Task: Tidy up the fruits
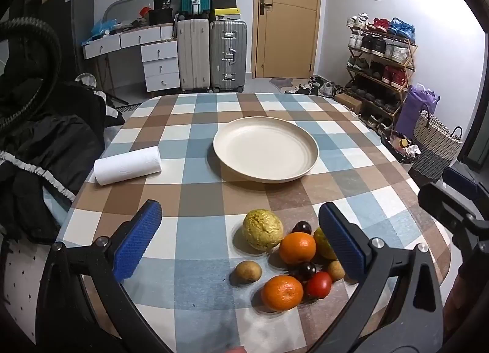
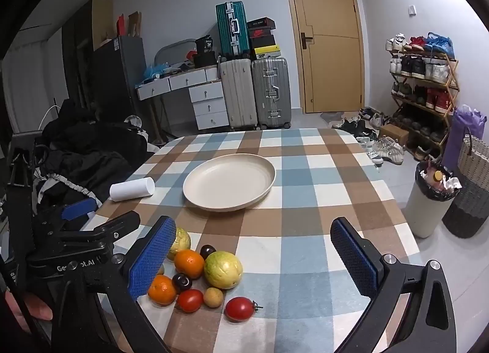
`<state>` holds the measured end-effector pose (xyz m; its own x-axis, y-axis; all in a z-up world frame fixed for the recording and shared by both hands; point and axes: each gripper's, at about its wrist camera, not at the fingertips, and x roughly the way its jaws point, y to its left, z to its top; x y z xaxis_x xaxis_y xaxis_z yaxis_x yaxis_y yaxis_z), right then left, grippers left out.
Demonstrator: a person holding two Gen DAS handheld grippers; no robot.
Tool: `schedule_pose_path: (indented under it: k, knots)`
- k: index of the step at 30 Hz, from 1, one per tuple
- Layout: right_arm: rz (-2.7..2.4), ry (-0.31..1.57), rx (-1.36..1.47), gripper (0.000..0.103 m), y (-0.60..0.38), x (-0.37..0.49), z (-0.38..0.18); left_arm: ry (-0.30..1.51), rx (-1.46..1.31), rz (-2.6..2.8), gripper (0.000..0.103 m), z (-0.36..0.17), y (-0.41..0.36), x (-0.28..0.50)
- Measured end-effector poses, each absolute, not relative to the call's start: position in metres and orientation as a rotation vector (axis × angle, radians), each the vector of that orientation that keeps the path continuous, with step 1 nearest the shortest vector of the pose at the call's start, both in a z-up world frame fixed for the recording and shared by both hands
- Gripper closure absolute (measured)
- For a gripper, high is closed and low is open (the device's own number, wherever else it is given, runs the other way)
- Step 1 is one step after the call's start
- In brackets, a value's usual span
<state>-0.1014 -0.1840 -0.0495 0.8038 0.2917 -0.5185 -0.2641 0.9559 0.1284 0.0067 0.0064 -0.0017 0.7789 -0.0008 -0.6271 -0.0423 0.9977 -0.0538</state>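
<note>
- Far left on the checked tablecloth (image 1: 198, 200) lies a paper towel roll (image 1: 127, 166), on its side and well apart from everything else — not part of the job.
- The left gripper (image 1: 241, 240) hangs above the near edge of the table, its blue pads spread wide, holding nothing.
- The fruit sits in one tight cluster near that edge: a bumpy yellow-green fruit (image 1: 262, 229) at the back, two oranges (image 1: 297, 247), dark plums (image 1: 306, 270), a small brown fruit (image 1: 247, 272) and a cherry tomato (image 1: 318, 284), many of them touching.
- Beyond the pile, mid-table, the cream plate (image 1: 266, 151) is empty — presumably where the fruit belongs, so nothing is sorted yet.
- The right gripper (image 2: 253, 256) is also spread wide and empty; the second yellow-green fruit (image 2: 223, 269) and a lone cherry tomato (image 2: 240, 308) lie between its pads.
- I'd start with an outlying piece, the lone tomato or the brown fruit. Close gently, since round fruit rolls and neighbours get nudged.
</note>
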Motion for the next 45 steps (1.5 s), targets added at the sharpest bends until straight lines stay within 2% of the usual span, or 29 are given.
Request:
schedule_pose_path:
  k: [45]
  knots:
    - [0.321,0.566,0.053,0.000,-0.1872,-0.0986,-0.0595,0.648,-0.044,-0.023,0.000,-0.0110,0.0106,0.0027]
